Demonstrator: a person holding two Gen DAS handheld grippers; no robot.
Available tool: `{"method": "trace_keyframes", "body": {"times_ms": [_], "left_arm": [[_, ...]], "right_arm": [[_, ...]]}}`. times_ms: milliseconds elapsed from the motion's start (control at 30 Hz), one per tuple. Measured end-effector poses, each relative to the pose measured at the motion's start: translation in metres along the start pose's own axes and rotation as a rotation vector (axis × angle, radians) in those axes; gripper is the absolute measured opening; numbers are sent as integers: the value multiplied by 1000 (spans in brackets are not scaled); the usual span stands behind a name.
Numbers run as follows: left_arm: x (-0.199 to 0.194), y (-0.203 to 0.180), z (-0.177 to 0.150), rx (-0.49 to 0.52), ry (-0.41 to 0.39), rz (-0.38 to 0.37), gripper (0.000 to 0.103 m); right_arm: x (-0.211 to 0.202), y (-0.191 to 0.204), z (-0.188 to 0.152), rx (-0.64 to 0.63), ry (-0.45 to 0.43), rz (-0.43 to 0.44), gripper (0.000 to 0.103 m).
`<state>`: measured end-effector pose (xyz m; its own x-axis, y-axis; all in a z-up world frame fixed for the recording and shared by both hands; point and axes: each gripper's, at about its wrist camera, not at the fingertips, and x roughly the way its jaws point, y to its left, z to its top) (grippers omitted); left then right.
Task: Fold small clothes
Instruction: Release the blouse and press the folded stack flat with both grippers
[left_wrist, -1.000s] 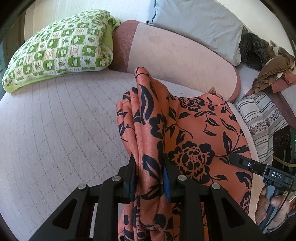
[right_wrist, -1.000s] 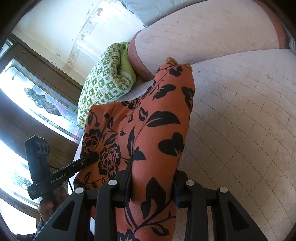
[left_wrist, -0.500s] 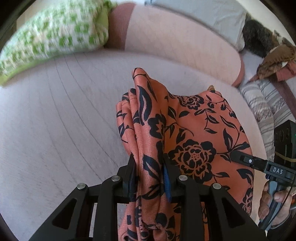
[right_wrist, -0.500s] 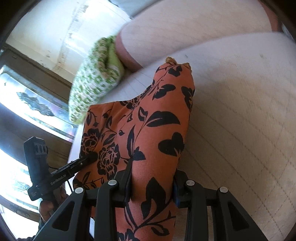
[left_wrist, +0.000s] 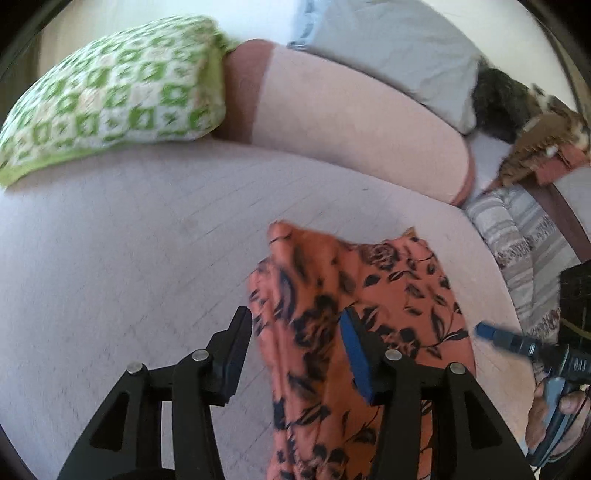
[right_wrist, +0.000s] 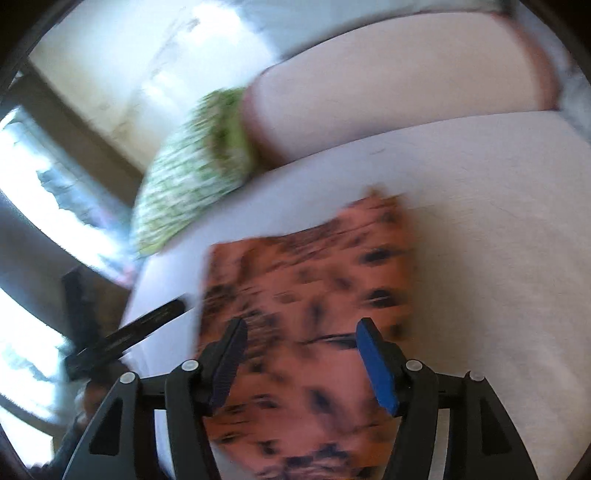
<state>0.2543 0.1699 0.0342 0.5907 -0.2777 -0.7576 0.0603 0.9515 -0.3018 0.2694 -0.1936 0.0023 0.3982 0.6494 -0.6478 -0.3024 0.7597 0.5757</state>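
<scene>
so both tools have just been opening up and the orange floral garment (left_wrist: 373, 317) is dropping out of them onto the bed (left_wrist: 122, 258). in the left wrist view the left tool (left_wrist: 295, 350) has its jaws apart, the bunched edge of the cloth runs up between them, lying against the blue pad but not pinched. same on the other side: the right tool (right_wrist: 301, 362) stands wide, cloth under and between the jaws, nothing clamped. pictures are pretty blurred so i can't say exactly how flat it lies.

where it is: on the bed, on the near side of the pinkish bolster (left_wrist: 354, 125), well short of it, and off to the right of the green checked pillow (left_wrist: 110, 96) as the left camera sees it.

stuff that could go wrong imo:

- the left edge looks bunched into a ridge, not flat. if the next fold goes over that, the fold comes out lumpy and crooked.
- the cloth drapes toward the near edge of the bed under the tools. if much of it hangs off there, the weight may drag the rest with it.
- pulling the tools back while the fabric lies against a pad could snag it and undo the fold.
- it looks thin and slippery, so layers may slide apart on regrasp.
- the striped cloth (left_wrist: 524, 236) right of the garment is near enough to get caught up too.
</scene>
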Motion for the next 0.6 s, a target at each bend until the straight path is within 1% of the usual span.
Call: {"method": "trace_keyframes", "body": {"times_ms": [67, 100, 133, 167, 233, 267, 333, 367, 467, 500, 567, 600], "left_arm": [[15, -1, 8, 17, 14, -33, 49], [28, 3, 15, 12, 36, -30, 40], [35, 7, 19, 2, 52, -25, 33], [43, 12, 24, -11, 66, -24, 32], [59, 25, 32, -46, 89, -5, 31], [67, 35, 32, -85, 109, -6, 31], [82, 53, 27, -159, 152, -38, 34], [84, 57, 26, -166, 148, -43, 36], [74, 50, 30, -129, 129, -9, 37], [64, 45, 32, -125, 104, 1, 37], [42, 39, 31, -115, 59, -14, 37], [25, 33, 27, -94, 33, -25, 37]], "right_arm": [[16, 3, -3, 12, 42, 41, 66], [28, -4, -9, 37, 70, 31, 66], [35, -10, -13, 59, 88, 20, 66], [42, -19, -21, 93, 101, 24, 66], [38, -23, -28, 72, 66, 46, 66], [37, -23, -29, 64, 64, 48, 66], [37, -22, -30, 71, 65, 59, 66], [38, -24, -29, 73, 69, 65, 66], [36, -21, -31, 53, 71, 47, 66], [34, -19, -34, 42, 73, 33, 66], [28, -12, -36, 26, 73, 5, 66], [29, -7, -35, 23, 70, -1, 66]]}}
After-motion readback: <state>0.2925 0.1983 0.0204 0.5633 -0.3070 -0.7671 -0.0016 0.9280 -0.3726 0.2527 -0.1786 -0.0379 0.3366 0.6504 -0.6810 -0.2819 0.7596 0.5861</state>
